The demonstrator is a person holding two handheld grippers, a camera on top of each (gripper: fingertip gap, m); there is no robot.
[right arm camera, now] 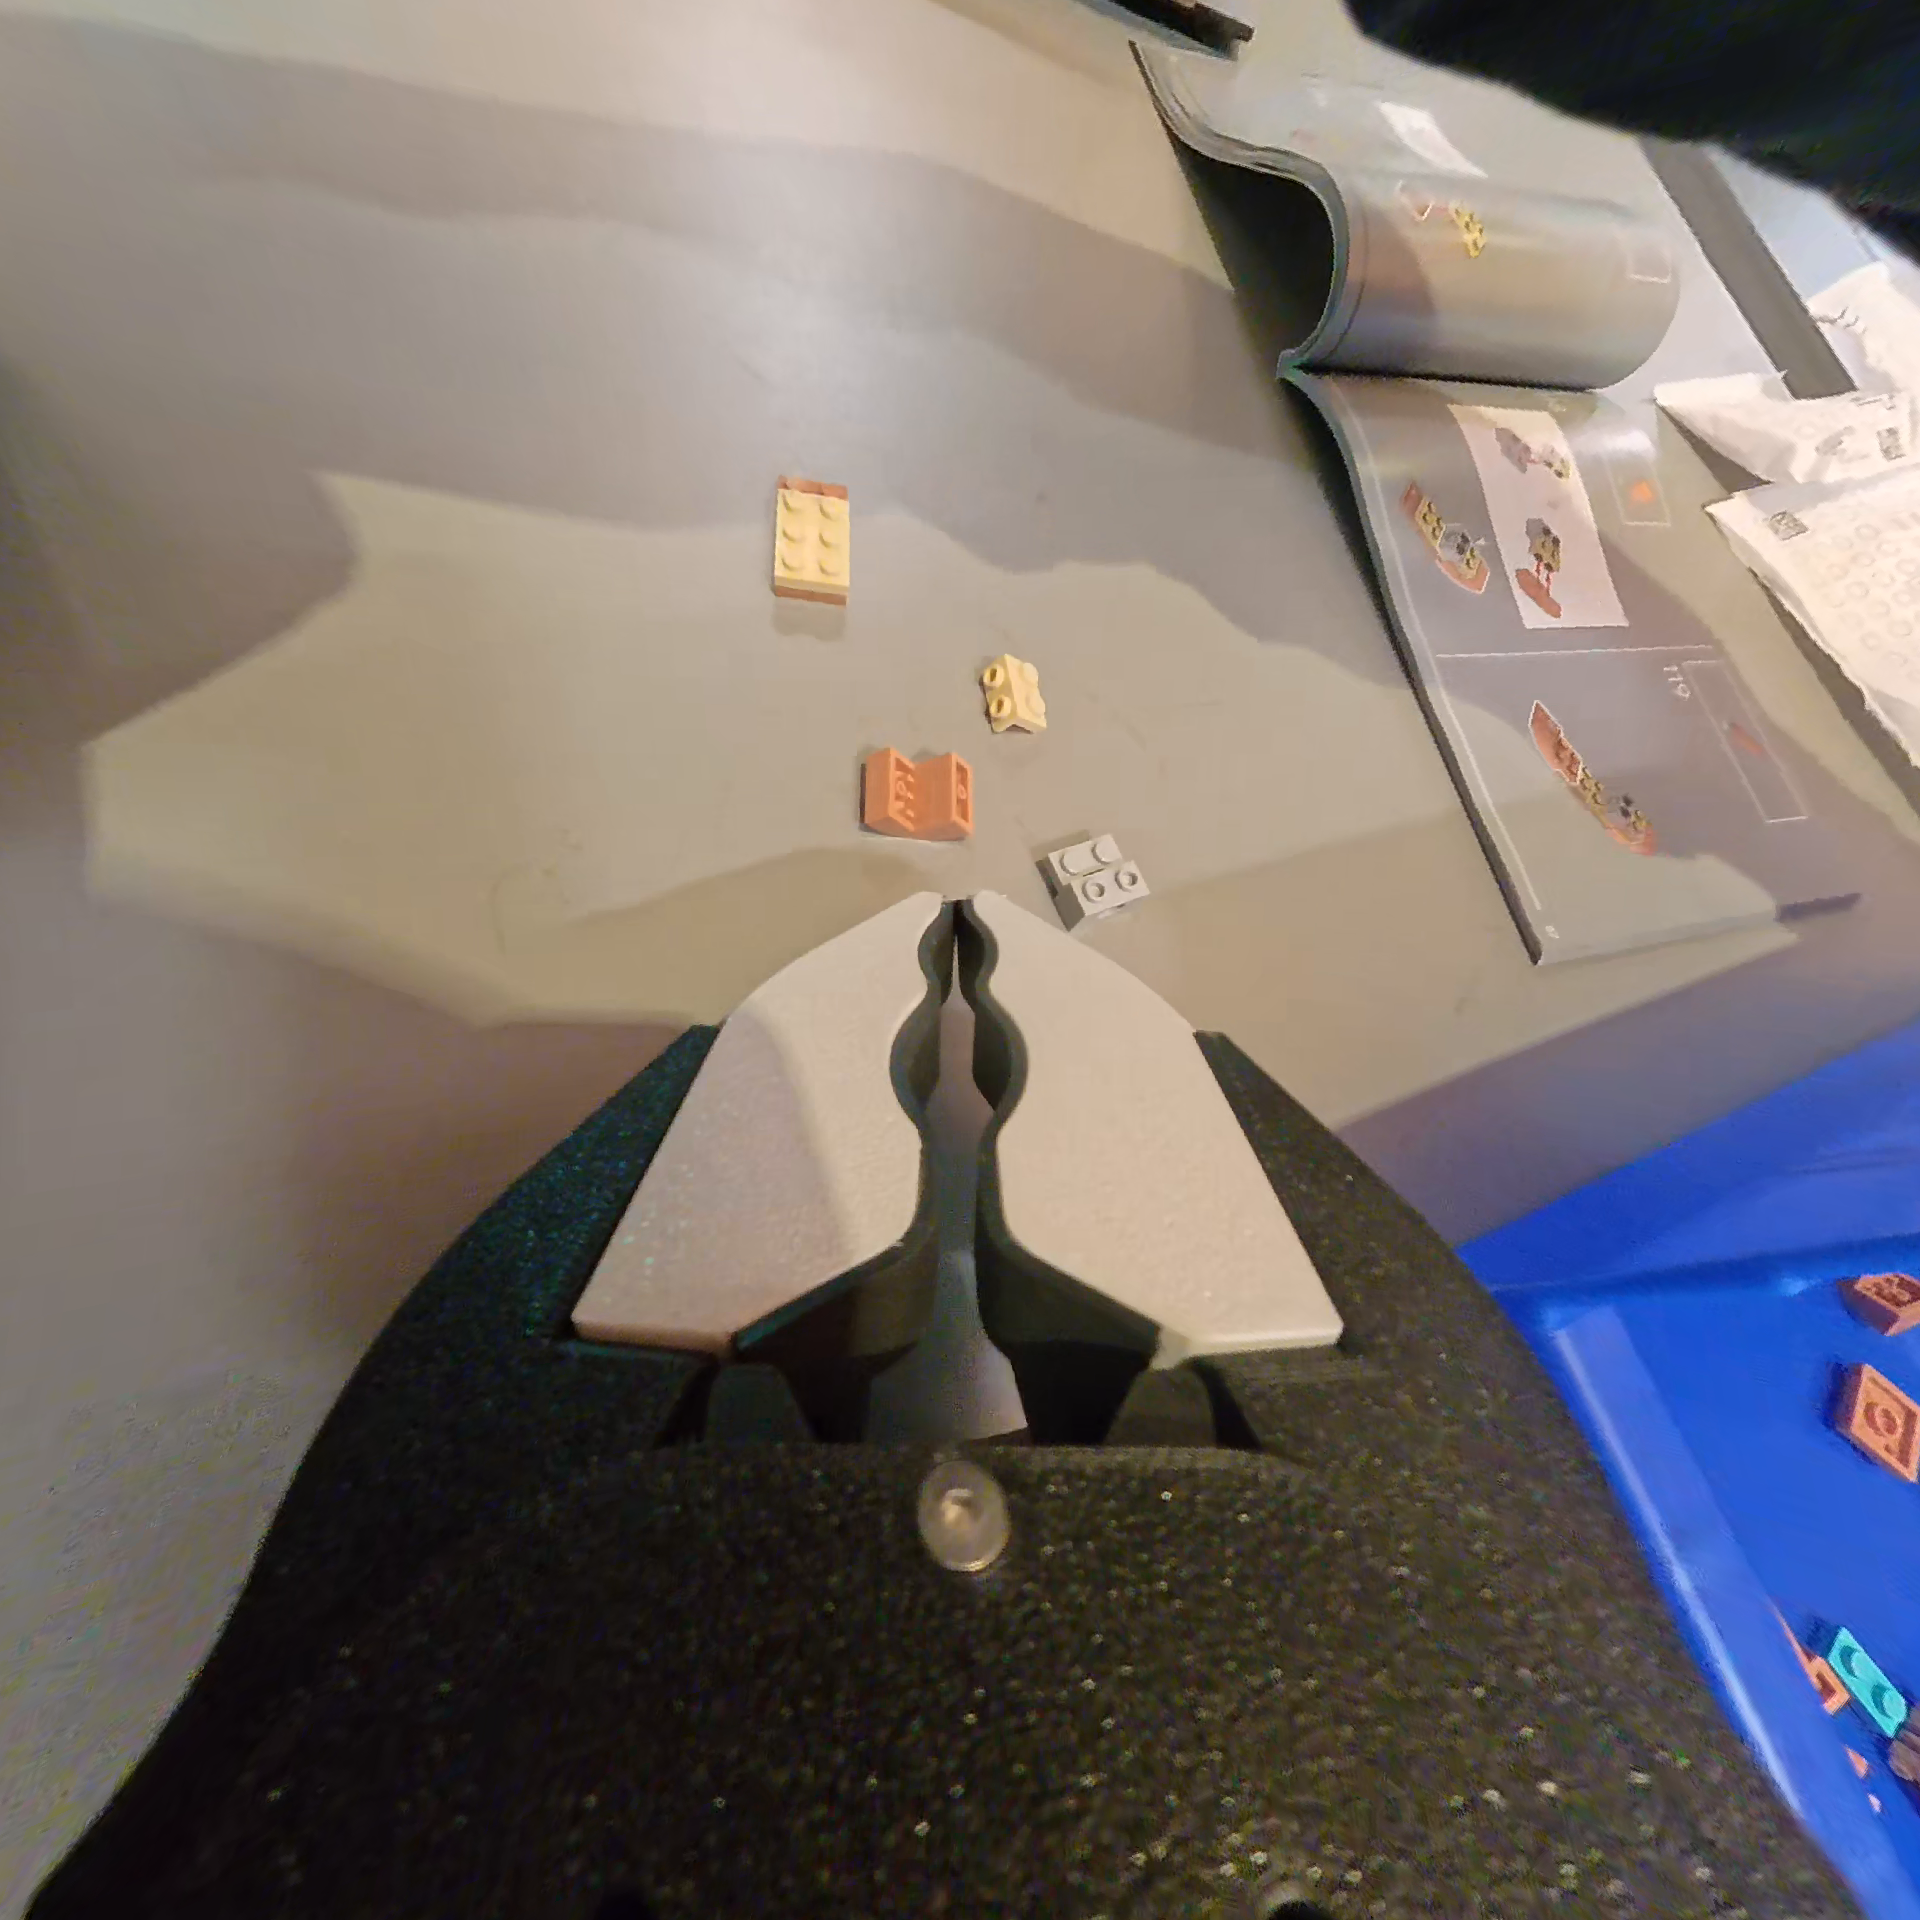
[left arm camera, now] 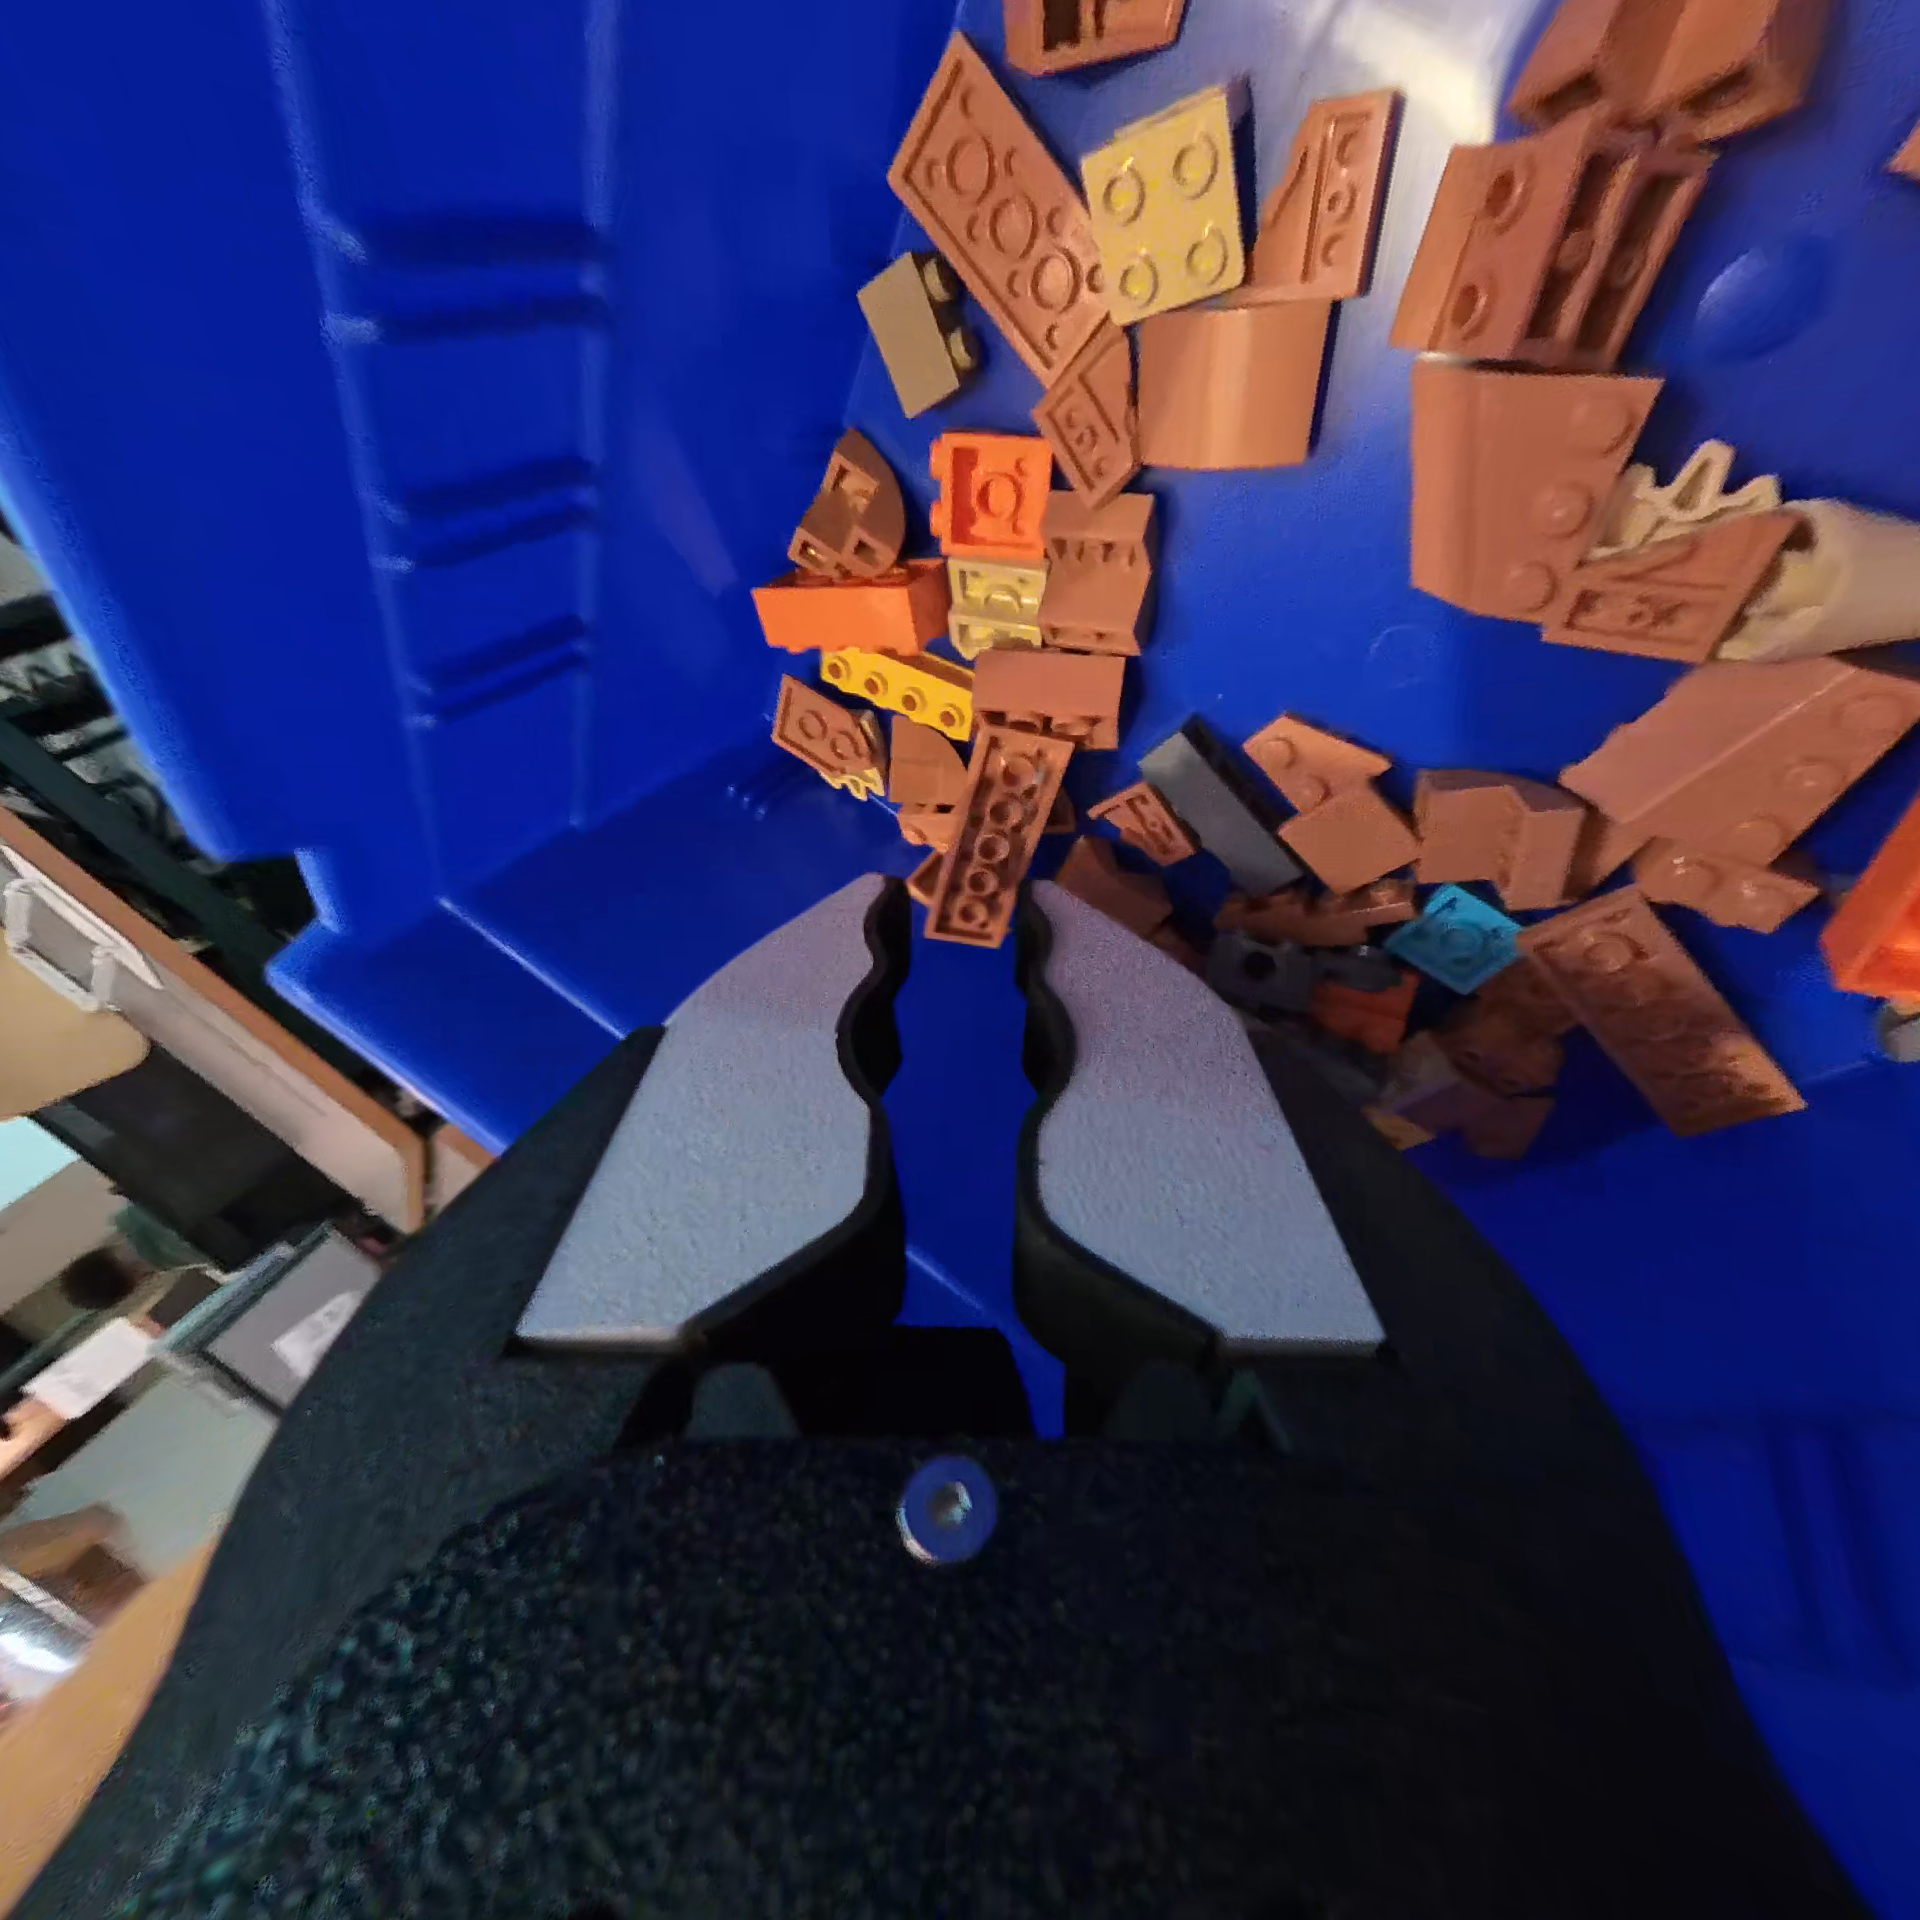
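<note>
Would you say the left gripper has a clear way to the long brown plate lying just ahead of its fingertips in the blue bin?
Probably yes: the left gripper is open, and the brown plate lies on top of the pile with its near end between the fingertips.

2 close wrist views, blue bin (left arm camera: 623, 520) shared

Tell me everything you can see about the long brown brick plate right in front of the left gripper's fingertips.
The long brown plate is a narrow plastic building plate lying underside up, showing a row of round sockets inside a raised rim. It lies in the blue bin, its far end against the pile of brown bricks, its near end between the tips of the left gripper. The jaws stand apart; a gap shows beside the plate, so it is not clamped.
</note>
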